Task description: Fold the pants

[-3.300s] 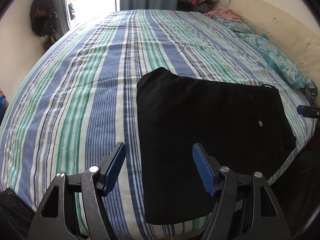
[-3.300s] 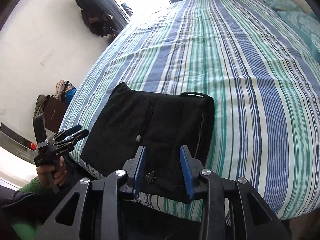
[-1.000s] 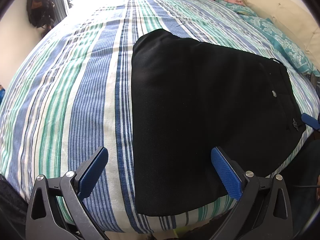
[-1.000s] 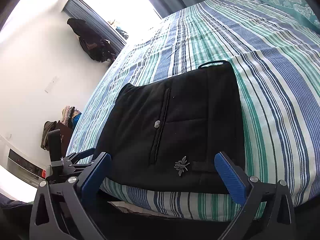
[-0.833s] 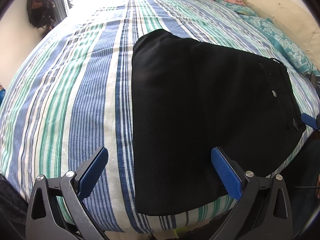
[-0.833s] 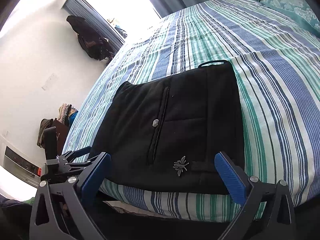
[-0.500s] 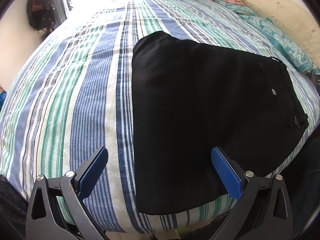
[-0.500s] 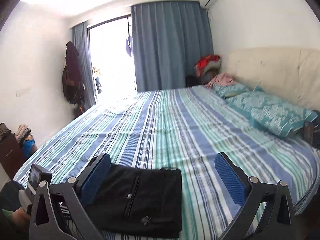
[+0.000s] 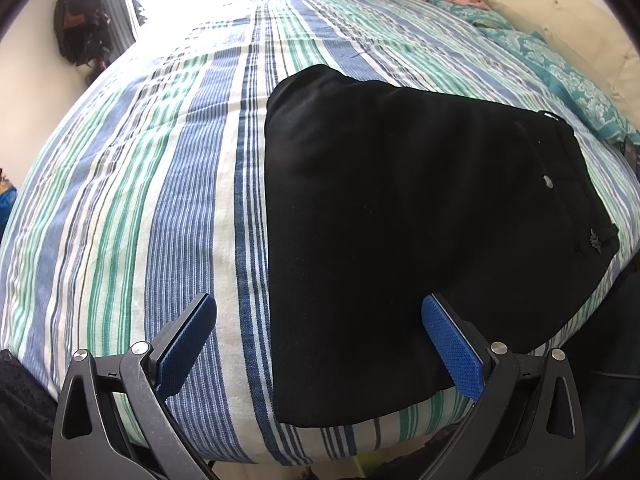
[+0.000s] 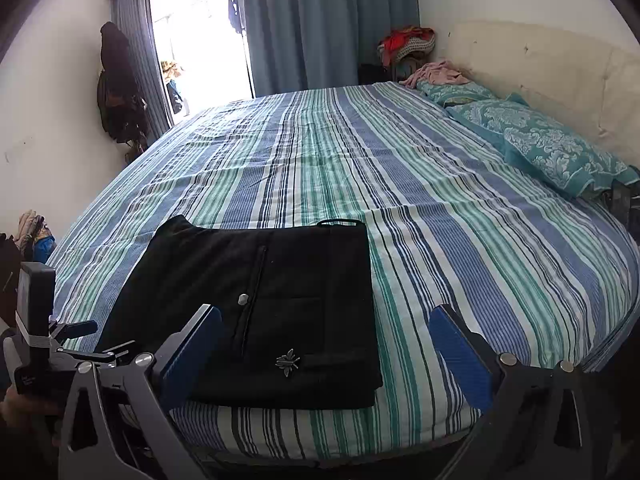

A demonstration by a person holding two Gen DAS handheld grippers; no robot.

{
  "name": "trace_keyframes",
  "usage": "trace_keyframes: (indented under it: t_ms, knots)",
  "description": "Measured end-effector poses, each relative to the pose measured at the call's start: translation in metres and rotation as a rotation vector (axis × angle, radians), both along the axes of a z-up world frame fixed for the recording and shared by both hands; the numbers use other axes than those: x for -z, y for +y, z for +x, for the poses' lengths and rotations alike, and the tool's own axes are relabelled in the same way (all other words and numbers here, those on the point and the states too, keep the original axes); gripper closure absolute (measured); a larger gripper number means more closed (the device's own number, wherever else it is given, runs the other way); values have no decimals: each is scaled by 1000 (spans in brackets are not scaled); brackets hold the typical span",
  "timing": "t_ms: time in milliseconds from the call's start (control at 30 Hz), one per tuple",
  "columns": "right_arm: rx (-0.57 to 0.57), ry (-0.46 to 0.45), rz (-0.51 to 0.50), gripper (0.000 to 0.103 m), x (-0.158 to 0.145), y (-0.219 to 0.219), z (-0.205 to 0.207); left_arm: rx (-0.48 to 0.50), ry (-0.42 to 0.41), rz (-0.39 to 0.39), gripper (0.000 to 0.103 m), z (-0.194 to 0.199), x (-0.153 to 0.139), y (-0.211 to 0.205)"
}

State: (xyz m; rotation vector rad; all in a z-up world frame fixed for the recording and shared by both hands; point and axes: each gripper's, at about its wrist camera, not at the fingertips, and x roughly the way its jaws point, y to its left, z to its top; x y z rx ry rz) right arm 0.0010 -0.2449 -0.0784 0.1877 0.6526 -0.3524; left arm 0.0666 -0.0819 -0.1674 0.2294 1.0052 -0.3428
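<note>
Left wrist view: left gripper [image 9: 320, 340] spread wide, holding nothing; folded pants [image 9: 420, 220] just ahead, unchanged.

Right wrist view: right gripper [image 10: 326, 350] released, now raised and backed off; pants below-left on bed [image 10: 460, 208]. Fold looks complete.

we count one pair of black pants [image 10: 280, 304], folded into a single flat stack on one bed [image 10: 460, 216] with a striped cover. on the pants we see one round silver button [image 10: 243, 299] and one small metal bee-shaped charm [image 10: 287, 362]. there are two tongs: the left tongs [image 9: 320, 344] and the right tongs [image 10: 324, 354], each with two blue pads. we count two teal patterned pillows [image 10: 552, 148], one pink garment [image 10: 436, 73] beside them, and one blue curtain [image 10: 332, 24].
</note>
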Motion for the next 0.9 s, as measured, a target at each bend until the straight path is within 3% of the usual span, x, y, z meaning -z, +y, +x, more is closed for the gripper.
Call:
trace_keyframes:
  t_ms: [167, 900]
  knots:
    - [-14, -13, -140, 0, 2, 9, 3, -8, -3, 5, 0, -1, 0, -1]
    - [-72, 65, -77, 0, 19, 15, 16, 1, -17, 12, 0, -4, 1, -2]
